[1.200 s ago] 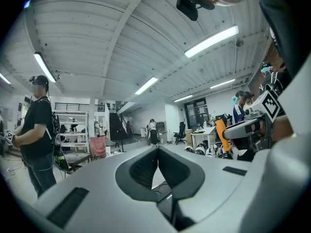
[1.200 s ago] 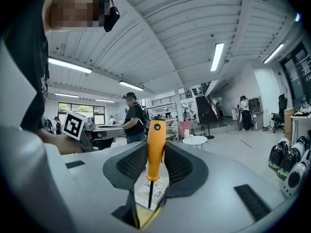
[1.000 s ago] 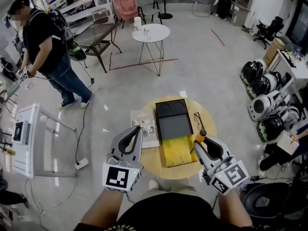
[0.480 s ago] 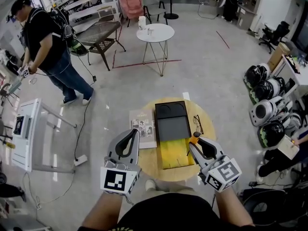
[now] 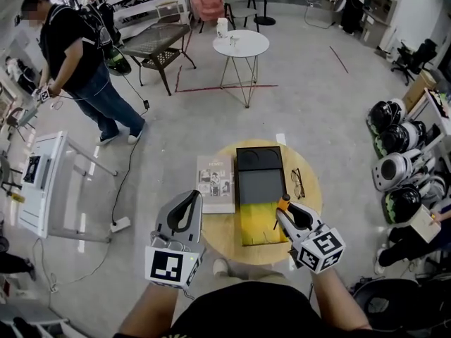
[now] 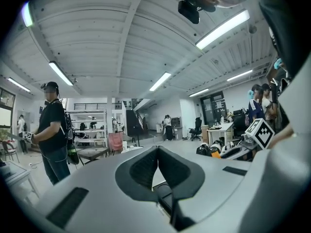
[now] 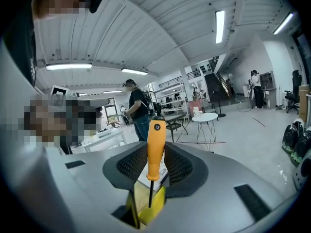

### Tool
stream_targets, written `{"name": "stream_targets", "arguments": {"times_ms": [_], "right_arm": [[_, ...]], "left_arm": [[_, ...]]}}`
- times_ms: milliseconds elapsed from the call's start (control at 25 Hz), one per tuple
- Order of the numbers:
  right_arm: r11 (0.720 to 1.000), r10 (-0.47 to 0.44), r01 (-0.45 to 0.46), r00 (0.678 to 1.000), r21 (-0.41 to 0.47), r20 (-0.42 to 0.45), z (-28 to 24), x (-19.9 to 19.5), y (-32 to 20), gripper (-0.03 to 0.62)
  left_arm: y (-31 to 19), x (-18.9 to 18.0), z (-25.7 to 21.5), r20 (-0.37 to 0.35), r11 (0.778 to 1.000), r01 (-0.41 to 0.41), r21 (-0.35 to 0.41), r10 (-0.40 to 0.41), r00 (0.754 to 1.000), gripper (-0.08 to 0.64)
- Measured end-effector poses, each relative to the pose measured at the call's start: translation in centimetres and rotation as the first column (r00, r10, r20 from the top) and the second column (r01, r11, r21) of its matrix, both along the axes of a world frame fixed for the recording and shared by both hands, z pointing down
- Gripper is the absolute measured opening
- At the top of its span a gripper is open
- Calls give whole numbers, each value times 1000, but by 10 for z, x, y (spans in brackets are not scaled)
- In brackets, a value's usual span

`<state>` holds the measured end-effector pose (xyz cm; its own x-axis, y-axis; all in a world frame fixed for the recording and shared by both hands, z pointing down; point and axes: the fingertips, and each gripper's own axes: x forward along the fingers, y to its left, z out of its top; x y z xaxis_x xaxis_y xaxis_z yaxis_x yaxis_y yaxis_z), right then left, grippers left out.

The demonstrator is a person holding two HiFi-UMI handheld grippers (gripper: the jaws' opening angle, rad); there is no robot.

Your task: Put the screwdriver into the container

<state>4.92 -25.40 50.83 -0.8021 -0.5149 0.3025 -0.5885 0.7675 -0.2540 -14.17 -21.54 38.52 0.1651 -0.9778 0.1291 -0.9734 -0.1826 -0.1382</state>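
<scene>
Over the round wooden tabletop (image 5: 222, 231), the right gripper (image 5: 285, 206) has its ribbed jaws clamped on the smooth orange-handled screwdriver (image 7: 156, 147) above the rectangular yellow container (image 5: 257, 224), while the left gripper (image 6: 157, 152) jaws are together.

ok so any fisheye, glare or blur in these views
Head view: mild wide-angle bend, even light, sharp round the table. Left gripper view: strong fisheye, dark corners, ceiling light strips blown out. Right gripper view: same fisheye, the screwdriver crisp in the right claw; the mosaic patches are overlays.

Booklet (image 5: 215, 183), glasses (image 5: 297, 183) on round table (image 5: 223, 231); person (image 5: 74, 51) standing.
</scene>
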Motion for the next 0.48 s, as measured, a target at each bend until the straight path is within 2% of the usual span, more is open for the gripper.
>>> {"name": "stream_targets", "arguments": {"times_ms": [480], "right_arm": [[990,25,-28,999,-142,-21,69,-10,-4,123]], "left_arm": [[8,-12,5,12,999,26,-19,-26,1000,17]]}}
